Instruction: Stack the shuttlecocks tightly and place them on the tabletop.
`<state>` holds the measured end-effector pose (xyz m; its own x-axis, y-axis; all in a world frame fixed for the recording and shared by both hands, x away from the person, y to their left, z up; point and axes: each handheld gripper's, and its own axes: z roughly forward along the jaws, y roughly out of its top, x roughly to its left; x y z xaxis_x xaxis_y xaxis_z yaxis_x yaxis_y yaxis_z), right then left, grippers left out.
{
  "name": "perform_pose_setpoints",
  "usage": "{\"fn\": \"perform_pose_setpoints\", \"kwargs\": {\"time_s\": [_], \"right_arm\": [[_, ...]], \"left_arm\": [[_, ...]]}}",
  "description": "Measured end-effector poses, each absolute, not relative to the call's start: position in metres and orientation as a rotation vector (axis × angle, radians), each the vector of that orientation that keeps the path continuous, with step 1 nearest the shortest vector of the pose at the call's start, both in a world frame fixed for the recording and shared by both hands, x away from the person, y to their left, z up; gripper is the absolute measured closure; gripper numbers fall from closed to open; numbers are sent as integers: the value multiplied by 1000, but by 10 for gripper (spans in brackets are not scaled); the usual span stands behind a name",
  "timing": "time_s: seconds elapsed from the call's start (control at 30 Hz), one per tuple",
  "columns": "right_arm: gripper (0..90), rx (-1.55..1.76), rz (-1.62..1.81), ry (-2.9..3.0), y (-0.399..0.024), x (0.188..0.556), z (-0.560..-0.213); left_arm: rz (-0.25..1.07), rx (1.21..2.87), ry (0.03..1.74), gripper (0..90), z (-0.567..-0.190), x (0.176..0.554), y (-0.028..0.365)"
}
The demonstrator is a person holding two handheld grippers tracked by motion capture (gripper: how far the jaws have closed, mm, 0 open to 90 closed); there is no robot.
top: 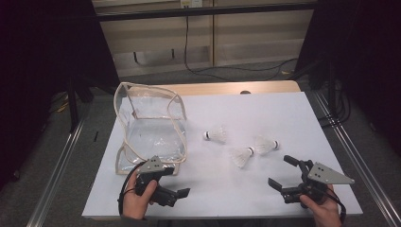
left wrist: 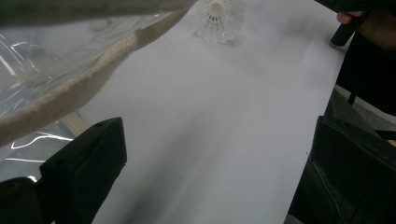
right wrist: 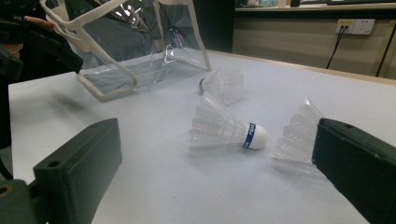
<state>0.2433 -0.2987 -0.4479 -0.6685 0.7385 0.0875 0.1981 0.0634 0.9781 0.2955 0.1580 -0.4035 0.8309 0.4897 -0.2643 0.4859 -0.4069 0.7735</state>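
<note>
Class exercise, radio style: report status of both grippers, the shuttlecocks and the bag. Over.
Left gripper open, beside clear bag. Right gripper open, empty, facing three shuttlecocks lying loose on the white table. Nothing between gripper and shuttlecocks.

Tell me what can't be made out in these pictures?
- Right gripper view: the right-hand white feathered shuttlecock has its cork hidden behind the black jaw.
- Left gripper view: the clear plastic bag with beige trim is blurred and cut off by the edge.
- High view: the blue band's lettering on the middle shuttlecock is too small.

Grey floor (top: 71, 189), beige wall (top: 255, 33), dim light
</note>
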Motion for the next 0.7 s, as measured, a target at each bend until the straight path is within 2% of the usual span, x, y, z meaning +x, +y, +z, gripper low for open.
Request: {"fn": "perform_pose_setpoints", "kwargs": {"time_s": [0.7], "right_arm": [[10, 956, 1628, 1897, -302, 249, -447]], "left_arm": [[39, 2045, 740, 38, -401, 296, 184]]}}
